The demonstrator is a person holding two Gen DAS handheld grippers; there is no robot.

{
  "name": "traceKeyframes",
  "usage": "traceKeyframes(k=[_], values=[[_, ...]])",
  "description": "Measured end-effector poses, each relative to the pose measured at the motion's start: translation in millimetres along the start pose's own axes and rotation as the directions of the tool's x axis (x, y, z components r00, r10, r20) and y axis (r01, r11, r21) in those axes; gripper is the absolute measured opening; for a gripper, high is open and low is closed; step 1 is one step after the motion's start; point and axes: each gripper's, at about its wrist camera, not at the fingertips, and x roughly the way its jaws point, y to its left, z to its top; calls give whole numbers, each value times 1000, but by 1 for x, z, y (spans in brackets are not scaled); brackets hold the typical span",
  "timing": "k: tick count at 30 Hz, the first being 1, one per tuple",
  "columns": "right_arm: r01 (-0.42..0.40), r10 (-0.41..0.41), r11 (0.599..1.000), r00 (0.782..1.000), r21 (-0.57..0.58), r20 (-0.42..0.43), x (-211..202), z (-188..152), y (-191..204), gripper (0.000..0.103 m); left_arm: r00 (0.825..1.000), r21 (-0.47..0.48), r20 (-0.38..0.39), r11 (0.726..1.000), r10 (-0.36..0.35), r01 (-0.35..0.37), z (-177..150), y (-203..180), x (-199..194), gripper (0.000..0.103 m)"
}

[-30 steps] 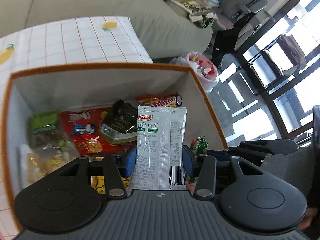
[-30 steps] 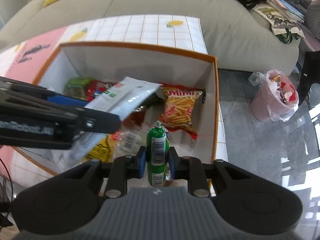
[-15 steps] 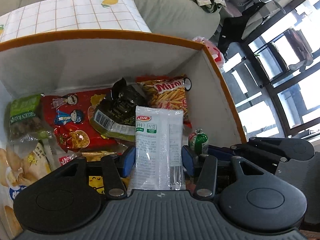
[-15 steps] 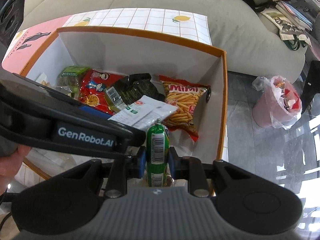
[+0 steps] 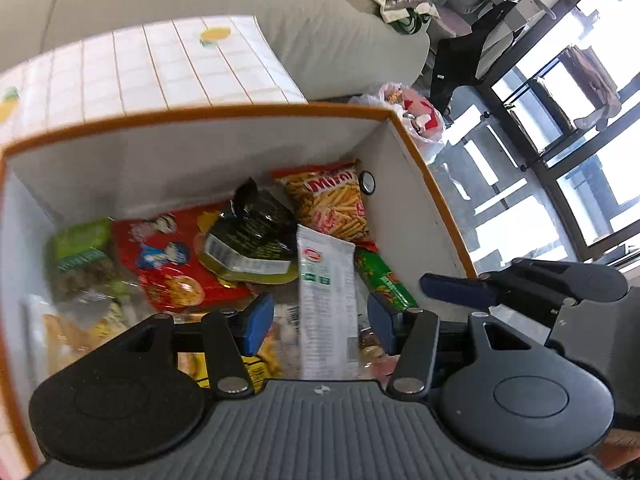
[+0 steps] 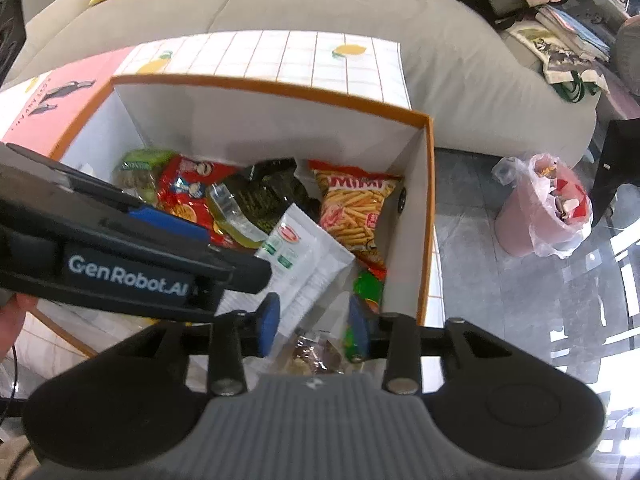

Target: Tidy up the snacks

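A white box with an orange rim point(image 5: 424, 168) point(image 6: 430, 216) holds several snack bags. My left gripper point(image 5: 320, 314) is open above it; the white packet point(image 5: 326, 292) lies loose between its spread jaws, also in the right wrist view point(image 6: 300, 256). My right gripper point(image 6: 312, 318) is open and empty; the green sausage snack point(image 6: 366, 286) lies in the box by the right wall, also seen from the left wrist point(image 5: 382, 276). An orange Mimi fries bag point(image 6: 354, 204), a black bag point(image 6: 268, 196) and a red bag point(image 6: 184, 192) lie further in.
The box stands on a checked tablecloth point(image 6: 312, 60) with a grey sofa point(image 6: 320, 0) behind. A pink bin with a plastic bag point(image 6: 540, 204) stands on the floor to the right. The left gripper's body point(image 6: 120, 264) crosses the right wrist view.
Both grippers have opened. The white packet left the left gripper and the green sausage snack left the right gripper; both now lie in the box.
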Motion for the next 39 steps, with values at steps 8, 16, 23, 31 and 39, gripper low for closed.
traceKeyframes(k=[8, 16, 23, 31, 39], values=[[26, -24, 999, 997, -22, 70, -47, 10, 29, 70, 989, 85, 124, 993, 76, -87, -3, 0, -74, 65], [-32, 25, 999, 977, 27, 213, -123, 23, 72, 88, 936, 141, 305, 964, 174, -225, -25, 5, -180, 71], [-88, 59, 995, 915, 53, 400, -190, 13, 131, 97, 834, 127, 486, 922, 263, -366, -72, 16, -275, 76], [-85, 14, 992, 819, 97, 574, -233, -33, 197, 100, 651, 31, 647, 840, 397, -542, -147, 23, -339, 86], [-50, -51, 988, 788, 146, 614, -234, -79, 238, 100, 550, -101, 644, 772, 532, -628, -197, 39, -341, 89]])
